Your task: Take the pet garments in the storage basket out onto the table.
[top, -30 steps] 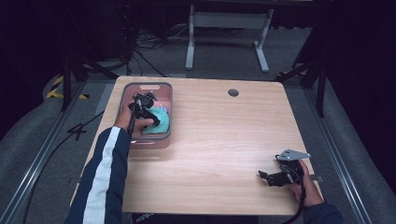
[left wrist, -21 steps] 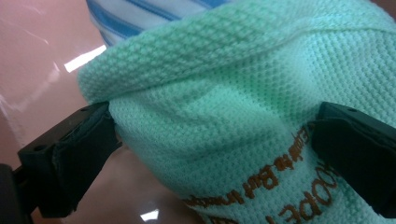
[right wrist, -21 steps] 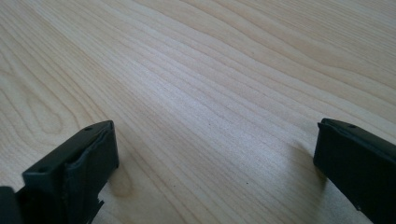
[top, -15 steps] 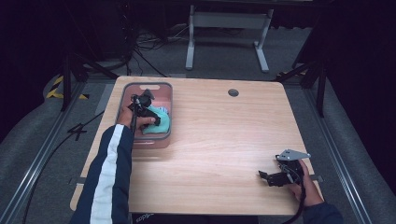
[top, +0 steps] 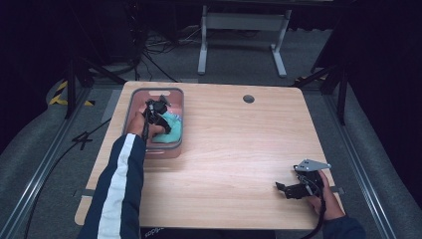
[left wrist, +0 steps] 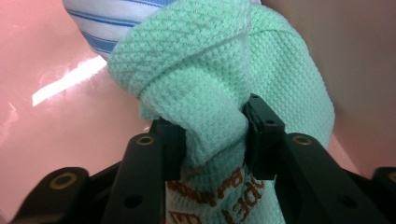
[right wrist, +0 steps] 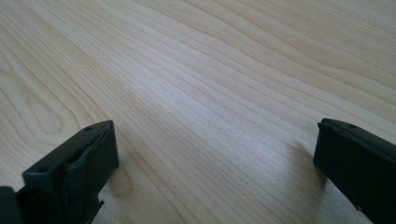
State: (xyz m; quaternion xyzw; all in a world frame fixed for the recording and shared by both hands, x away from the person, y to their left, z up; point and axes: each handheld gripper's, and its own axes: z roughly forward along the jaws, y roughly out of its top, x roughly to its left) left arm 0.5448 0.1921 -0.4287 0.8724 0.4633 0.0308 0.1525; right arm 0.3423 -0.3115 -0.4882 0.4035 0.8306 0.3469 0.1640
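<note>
Mint-green waffle cloth (left wrist: 219, 74) bunched inside pink bin (top: 176, 99), far-left of table (top: 239, 149); left gripper (left wrist: 208, 135) pinches a fold directly ahead, cloth's way out likely upward. Right gripper (right wrist: 215, 158) spread wide, empty, well apart near front-right edge.

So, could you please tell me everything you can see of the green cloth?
The green cloth is a mint, waffle-knit fabric, soft and bunched into a rolled fold, with brown printed lettering low down that is too cropped to read. It lies in the pink bin at the table's far left. The left gripper is shut on a fold of it. A blue-striped white fabric touches it behind.
</note>
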